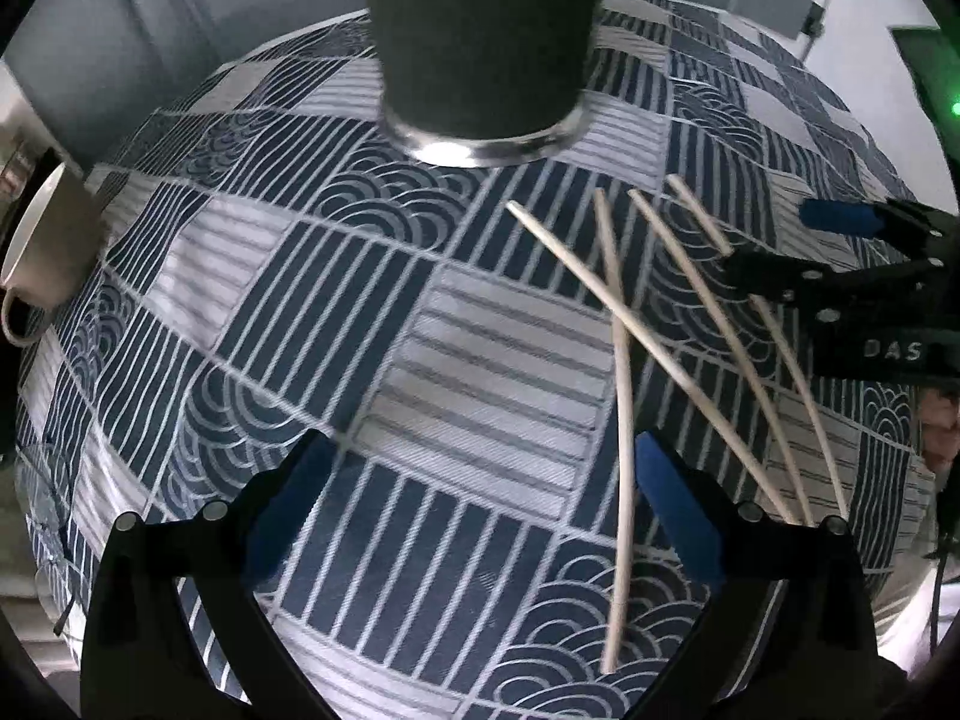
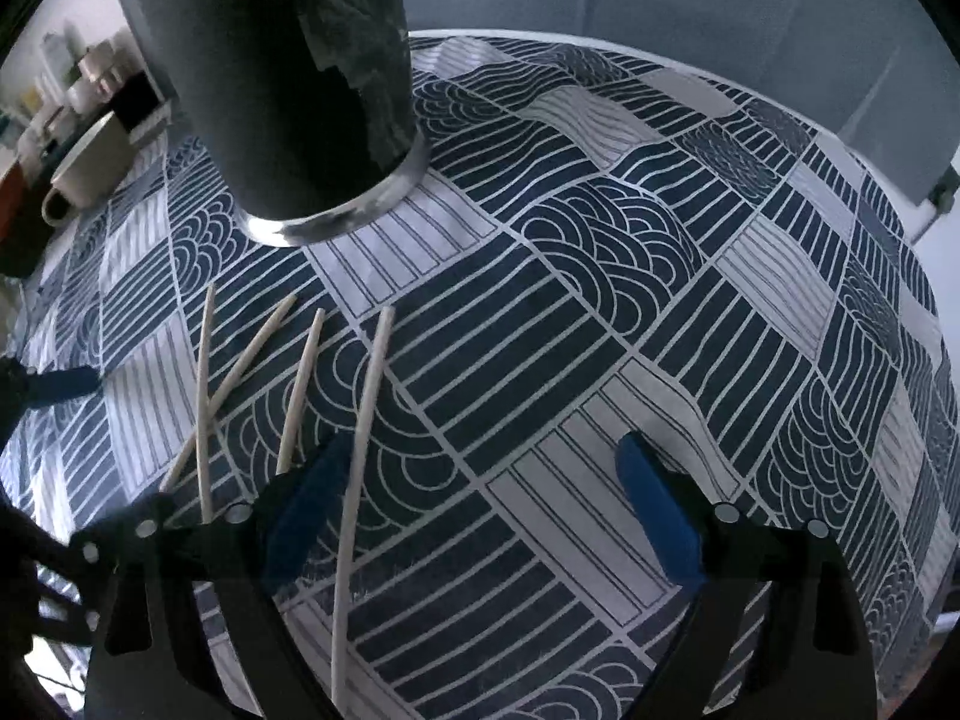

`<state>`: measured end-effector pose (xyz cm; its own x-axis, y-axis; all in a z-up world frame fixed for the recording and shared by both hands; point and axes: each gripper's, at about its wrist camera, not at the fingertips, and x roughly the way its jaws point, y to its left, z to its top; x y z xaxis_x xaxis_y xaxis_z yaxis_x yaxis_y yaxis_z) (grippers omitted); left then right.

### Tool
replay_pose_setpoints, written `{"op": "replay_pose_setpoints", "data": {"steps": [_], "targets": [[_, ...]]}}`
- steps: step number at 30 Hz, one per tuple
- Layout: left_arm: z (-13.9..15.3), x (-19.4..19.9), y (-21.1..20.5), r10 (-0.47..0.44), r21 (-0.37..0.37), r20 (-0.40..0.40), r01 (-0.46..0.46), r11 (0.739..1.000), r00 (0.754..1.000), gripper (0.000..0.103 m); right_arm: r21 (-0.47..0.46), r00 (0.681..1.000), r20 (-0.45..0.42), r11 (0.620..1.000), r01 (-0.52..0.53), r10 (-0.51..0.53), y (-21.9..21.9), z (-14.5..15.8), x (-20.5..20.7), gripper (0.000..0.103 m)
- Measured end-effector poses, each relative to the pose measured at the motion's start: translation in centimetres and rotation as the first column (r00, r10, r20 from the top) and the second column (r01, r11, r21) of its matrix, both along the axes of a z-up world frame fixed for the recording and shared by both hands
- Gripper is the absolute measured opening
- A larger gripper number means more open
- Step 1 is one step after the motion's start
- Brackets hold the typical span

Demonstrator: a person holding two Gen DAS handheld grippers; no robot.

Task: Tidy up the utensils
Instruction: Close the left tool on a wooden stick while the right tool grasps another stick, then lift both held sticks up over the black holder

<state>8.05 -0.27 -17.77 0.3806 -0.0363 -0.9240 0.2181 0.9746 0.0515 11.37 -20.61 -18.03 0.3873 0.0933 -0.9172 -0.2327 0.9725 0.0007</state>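
Several pale wooden chopsticks (image 1: 624,396) lie loose on the blue and white patterned tablecloth, two of them crossed; in the right wrist view they lie at the lower left (image 2: 366,420). A tall dark tumbler with a steel base (image 1: 480,48) stands upright behind them, and it also shows in the right wrist view (image 2: 282,90). My left gripper (image 1: 486,480) is open and empty, just left of the chopsticks. My right gripper (image 2: 480,480) is open and empty, with one chopstick running between its fingers near the left one. It shows at the right in the left wrist view (image 1: 840,240).
A cream mug (image 1: 42,252) stands at the table's left edge; it also shows in the right wrist view (image 2: 90,168). Jars and boxes (image 2: 78,84) sit on a shelf beyond it. The tablecloth (image 2: 660,300) covers the whole table.
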Motion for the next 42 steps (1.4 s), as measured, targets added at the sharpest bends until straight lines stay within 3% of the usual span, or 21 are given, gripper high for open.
{"op": "replay_pose_setpoints", "data": {"steps": [4,6,7,8,11,16,17,18,28,35,42], "targets": [[0.1,-0.2,2.0,0.054,0.0,-0.011,-0.054,0.999,0.998,0.097,-0.002,1.0,-0.007,1.0,0.001,-0.001,-1.0,0.5,-0.2,0.051],[0.3,-0.5,3.3,0.078,0.001,-0.016,-0.078,0.997,0.997,0.093,-0.006,1.0,-0.009,1.0,-0.012,0.012,-1.3,0.7,-0.3,0.028],[0.4,-0.7,3.8,0.088,0.0,-0.016,-0.088,0.996,0.996,0.091,-0.01,1.0,-0.013,1.0,-0.015,0.015,-1.5,0.8,-0.4,0.024],[0.6,-0.8,4.2,0.095,-0.002,-0.016,-0.095,0.996,0.995,0.086,-0.014,1.0,-0.018,1.0,-0.015,0.015,-1.7,0.8,-0.6,0.015],[1.1,-1.6,5.4,0.114,-0.002,-0.016,-0.114,0.993,0.993,0.068,-0.039,1.0,-0.021,0.999,-0.014,0.014,-2.0,0.8,-0.9,0.004],[1.7,-2.6,6.9,0.124,-0.003,-0.023,-0.124,0.992,0.992,0.031,-0.062,0.999,-0.042,0.998,-0.007,0.005,-3.1,0.8,-1.0,0.004],[1.8,-2.8,7.1,0.123,-0.003,-0.029,-0.123,0.992,0.992,0.017,-0.059,0.999,-0.048,0.998,0.0,-0.003,-3.4,0.8,-1.0,0.004],[1.8,-2.9,7.4,0.123,-0.004,-0.038,-0.123,0.992,0.992,0.009,-0.054,0.999,-0.053,0.999,0.005,-0.008,-3.7,0.8,-1.1,0.004],[2.7,-3.4,12.0,0.215,-0.011,-0.11,-0.217,0.976,0.97,0.005,0.003,0.994,-0.08,0.997,0.081,-0.08,-7.1,1.9,-1.0,0.004],[7.5,-2.2,12.5,0.222,-0.068,-0.027,-0.223,0.972,0.975,0.005,0.051,0.997,0.014,0.996,0.069,-0.069,-7.1,6.5,1.1,0.004],[13.7,0.9,11.1,0.189,-0.087,0.125,-0.179,0.98,0.974,0.005,0.104,0.989,0.143,0.994,0.026,-0.041,-5.8,12.1,4.2,0.004]]}}
